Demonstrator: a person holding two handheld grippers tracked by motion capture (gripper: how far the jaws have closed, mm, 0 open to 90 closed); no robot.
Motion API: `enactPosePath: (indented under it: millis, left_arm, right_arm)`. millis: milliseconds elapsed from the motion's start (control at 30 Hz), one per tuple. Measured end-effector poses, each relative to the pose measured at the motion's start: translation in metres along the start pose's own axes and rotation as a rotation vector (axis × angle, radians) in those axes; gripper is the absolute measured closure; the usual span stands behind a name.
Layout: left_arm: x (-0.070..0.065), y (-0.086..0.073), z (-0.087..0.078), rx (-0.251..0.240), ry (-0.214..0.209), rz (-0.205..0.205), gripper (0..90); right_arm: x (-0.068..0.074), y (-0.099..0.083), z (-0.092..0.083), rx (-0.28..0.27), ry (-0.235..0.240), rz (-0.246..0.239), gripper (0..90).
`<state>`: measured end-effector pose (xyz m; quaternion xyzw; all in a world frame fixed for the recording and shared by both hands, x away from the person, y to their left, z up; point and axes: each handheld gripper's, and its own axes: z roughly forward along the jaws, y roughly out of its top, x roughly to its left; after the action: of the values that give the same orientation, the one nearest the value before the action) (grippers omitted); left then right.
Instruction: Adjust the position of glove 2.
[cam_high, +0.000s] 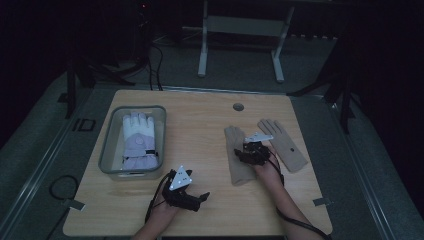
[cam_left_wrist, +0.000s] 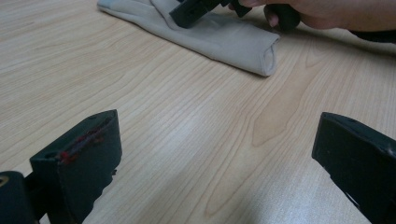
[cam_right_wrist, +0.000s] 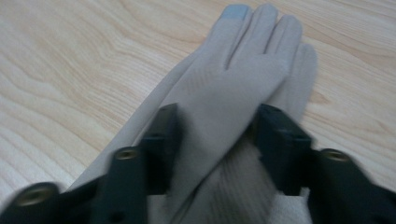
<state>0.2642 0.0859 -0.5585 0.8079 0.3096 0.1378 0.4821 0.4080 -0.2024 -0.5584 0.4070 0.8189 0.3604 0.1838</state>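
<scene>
Inside the clear bin (cam_high: 111, 131) lies a white glove (cam_high: 138, 140); the right tool (cam_right_wrist: 217, 123) pinches a beige glove (cam_right_wrist: 243, 70), and the left tool (cam_left_wrist: 215, 154) is apart over the tabletop (cam_left_wrist: 187, 121).

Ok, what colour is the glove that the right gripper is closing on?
Beige glove, one fingertip grey-blue; clearest in the right gripper view.

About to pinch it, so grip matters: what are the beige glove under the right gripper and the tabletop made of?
The beige glove looks like soft, matte knit fabric: it bunches between the jaws and has a ribbed cuff. The tabletop looks like smooth light wood or wood-look laminate, with grain lines and a slight sheen.
</scene>
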Motion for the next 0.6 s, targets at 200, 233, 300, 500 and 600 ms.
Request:
enactPosePath:
  millis: [200,233,300,500,600]
  left_arm:
    - [-0.001,0.000,0.000,0.000,0.006,0.006,1.7]
    - [-0.001,0.000,0.000,0.001,0.006,0.006,1.7]
    - [-0.001,0.000,0.000,0.000,0.009,0.006,1.7]
    - [-0.001,0.001,-0.001,-0.004,0.018,0.018,1.7]
    - [-0.001,0.001,-0.003,-0.011,0.020,0.019,1.7]
  right_arm:
    - [0.015,0.001,-0.004,-0.008,-0.005,0.070,78.7]
    - [0.019,0.003,-0.005,-0.016,0.000,0.083,79.1]
    - [0.028,0.008,-0.010,-0.044,-0.007,0.109,79.5]
    - [0.058,0.026,-0.030,-0.116,-0.015,0.139,79.7]
    - [0.069,0.026,-0.036,-0.129,-0.053,0.176,79.7]
